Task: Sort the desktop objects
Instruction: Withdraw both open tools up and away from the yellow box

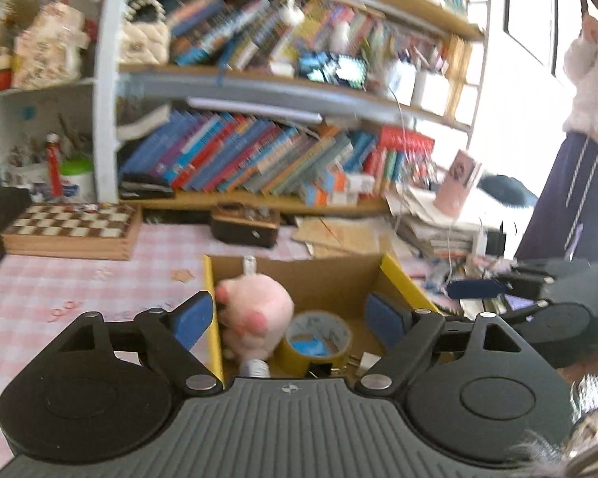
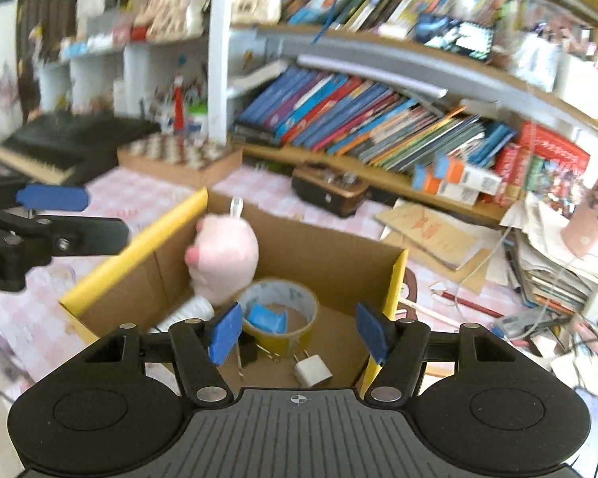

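Both tongs are empty and spread wide over the cardboard box (image 2: 299, 247): left tongs (image 1: 287, 318) and right tongs (image 2: 299, 332) each show blue pads apart with nothing between them. Reads as mid-sort, between picks; several items are already in the box, more clutter is loose on the desk (image 1: 59, 279). In the box: pink plush toy (image 2: 223, 259) against the left wall, soft, rounded, fuzzy, with a white loop at the top; tape roll (image 2: 277, 310) lying flat beside it, a stiff yellowish ring with a scrap of blue inside; white charger plug (image 2: 313, 370) near the front, a hard small cube with prongs; a white ribbed cylinder (image 2: 191, 310) at the plush's base, too blurred to identify; small metal clips near the tape, unclear. The box is plain corrugated board with yellow flap edges, open top. The desk has a pink checked cloth, likely slippery under light items. Candidates outside the box: a red pencil (image 2: 470, 304) and a white stick on the cloth to the right, next to a paper pile. My guess for the next move: right tongs swing out over the right wall, come down low and close across the thin pencil shaft; it's flat on the cloth, so the pads need to get nearly down to the surface. Both views are motion-blurred, so fine detail is uncertain.
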{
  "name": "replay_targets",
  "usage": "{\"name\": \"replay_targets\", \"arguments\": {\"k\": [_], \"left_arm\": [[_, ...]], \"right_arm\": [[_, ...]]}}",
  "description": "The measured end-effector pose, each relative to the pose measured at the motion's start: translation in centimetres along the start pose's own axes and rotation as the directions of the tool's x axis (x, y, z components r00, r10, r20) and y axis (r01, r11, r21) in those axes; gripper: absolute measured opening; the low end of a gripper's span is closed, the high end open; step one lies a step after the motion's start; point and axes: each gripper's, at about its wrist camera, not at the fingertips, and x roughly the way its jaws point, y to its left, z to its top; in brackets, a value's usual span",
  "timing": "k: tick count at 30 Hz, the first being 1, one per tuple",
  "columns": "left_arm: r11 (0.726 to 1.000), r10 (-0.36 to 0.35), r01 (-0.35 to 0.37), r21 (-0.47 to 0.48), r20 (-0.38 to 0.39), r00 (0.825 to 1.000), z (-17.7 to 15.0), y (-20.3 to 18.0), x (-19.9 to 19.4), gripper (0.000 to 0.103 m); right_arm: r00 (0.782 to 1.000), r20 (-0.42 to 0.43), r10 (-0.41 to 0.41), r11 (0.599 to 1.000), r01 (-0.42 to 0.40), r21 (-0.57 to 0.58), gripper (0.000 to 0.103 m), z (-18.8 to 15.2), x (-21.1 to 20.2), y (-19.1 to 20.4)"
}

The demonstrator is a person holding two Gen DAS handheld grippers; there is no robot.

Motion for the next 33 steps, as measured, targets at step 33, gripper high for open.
{"name": "replay_targets", "arguments": {"k": [33], "left_arm": [[0.986, 0.165, -0.165, -0.02, -0.027, 0.986, -11.8, 7.0, -18.7, 0.103]], "right_arm": [[0.983, 0.029, -0.181, 0.936, 0.163, 0.312, 0.068, -10.3, -11.3, 15.9]]}}
